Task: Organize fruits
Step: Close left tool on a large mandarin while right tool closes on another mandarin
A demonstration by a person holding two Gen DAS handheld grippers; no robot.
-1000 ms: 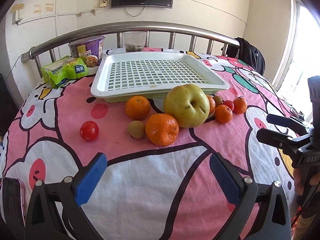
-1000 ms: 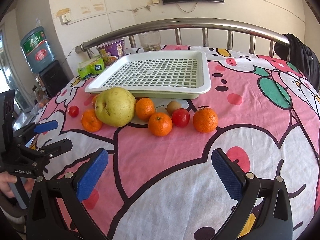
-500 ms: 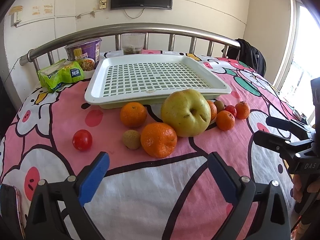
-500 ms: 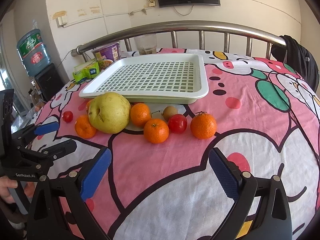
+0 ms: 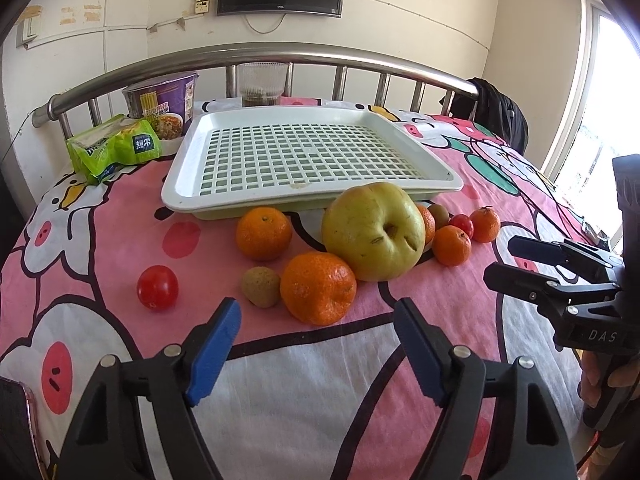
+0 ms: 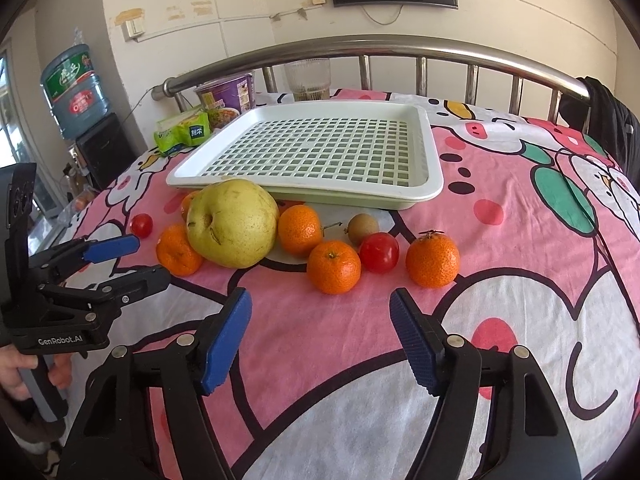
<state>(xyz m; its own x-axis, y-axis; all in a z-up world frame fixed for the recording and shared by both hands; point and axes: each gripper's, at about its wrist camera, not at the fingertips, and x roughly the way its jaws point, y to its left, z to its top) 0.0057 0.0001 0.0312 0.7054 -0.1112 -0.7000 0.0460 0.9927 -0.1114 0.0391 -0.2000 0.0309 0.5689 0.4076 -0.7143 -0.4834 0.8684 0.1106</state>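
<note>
White tray [image 5: 180, 184]: empty, at 12 o'clock behind the fruit.
Left gripper [image 5: 316, 344]: jaws just closing, partly open, holding nothing.
Right gripper [image 6: 320, 332]: the same.

Fruits [image 5: 372, 232] lie on the bedsheet [image 5: 300, 380] before the tray [image 5: 312, 152].

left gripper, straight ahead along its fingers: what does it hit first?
Likely the bedsheet just short of the fruit: the left gripper tilts downward, jaws open, just closing a bit, with nothing between them. On a shallower line, the nearest mandarin comes first, centred ahead. Depth is uncertain.
</note>
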